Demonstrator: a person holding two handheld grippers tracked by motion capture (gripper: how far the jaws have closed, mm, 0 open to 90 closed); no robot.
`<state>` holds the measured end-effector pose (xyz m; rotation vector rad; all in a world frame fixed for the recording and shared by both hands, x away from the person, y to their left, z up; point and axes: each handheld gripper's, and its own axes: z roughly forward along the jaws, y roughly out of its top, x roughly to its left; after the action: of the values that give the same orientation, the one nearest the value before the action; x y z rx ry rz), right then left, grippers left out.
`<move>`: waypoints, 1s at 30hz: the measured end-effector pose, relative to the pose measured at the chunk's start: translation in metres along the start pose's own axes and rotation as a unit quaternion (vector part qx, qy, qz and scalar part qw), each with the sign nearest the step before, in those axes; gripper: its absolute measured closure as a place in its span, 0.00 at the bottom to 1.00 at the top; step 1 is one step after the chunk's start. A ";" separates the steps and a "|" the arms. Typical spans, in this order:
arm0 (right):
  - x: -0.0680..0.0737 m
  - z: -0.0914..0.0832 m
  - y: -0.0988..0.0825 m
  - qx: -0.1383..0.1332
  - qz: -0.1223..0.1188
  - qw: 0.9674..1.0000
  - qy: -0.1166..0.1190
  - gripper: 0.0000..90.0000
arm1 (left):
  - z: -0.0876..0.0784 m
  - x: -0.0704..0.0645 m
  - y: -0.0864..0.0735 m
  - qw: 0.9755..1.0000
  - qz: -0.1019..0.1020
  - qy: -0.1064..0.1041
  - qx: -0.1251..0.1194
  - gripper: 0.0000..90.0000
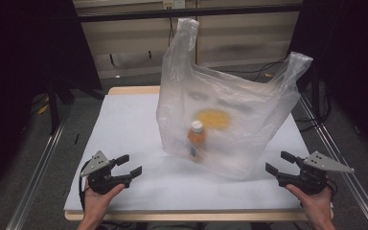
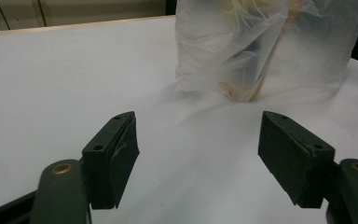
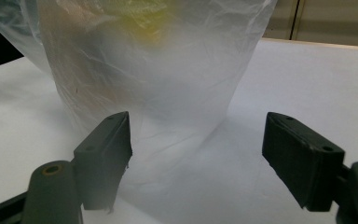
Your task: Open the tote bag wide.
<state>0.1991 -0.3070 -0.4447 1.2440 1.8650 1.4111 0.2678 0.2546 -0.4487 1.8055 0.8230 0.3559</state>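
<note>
At the near edge of the white tabletop (image 1: 124, 124), the left gripper (image 1: 124, 168) and the right gripper (image 1: 281, 163) rest in a person's hands near the two near corners, each with its fingers spread wide and nothing between them. Between the two and a little farther in, toward the middle of the tabletop, a translucent plastic bag (image 1: 230, 115) stands upright with its handles raised; an orange bottle with a white cap (image 1: 196, 139) stands inside it, with a blurred yellow shape behind. Judging by this, the bagging looks largely done, and neither gripper touches the bag. Beyond the far edge lie grey floor, trailing cables and pale wall panels under a dark rail.
</note>
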 end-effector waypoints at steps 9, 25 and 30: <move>-0.002 0.000 0.000 0.009 0.001 1.000 0.016 0.38 | 0.000 0.003 -0.001 1.000 -0.003 -0.015 0.006 0.36; -0.004 0.004 0.001 0.014 -0.004 0.996 0.085 0.92 | -0.003 -0.001 -0.002 0.998 -0.002 -0.069 0.016 0.96; -0.001 0.006 0.003 0.022 -0.006 0.996 0.092 1.00 | -0.003 -0.005 0.000 0.997 0.005 -0.078 0.025 1.00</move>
<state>0.2056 -0.3045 -0.4447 1.1551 2.0319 1.5304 0.2622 0.2534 -0.4470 1.8575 0.7201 0.1998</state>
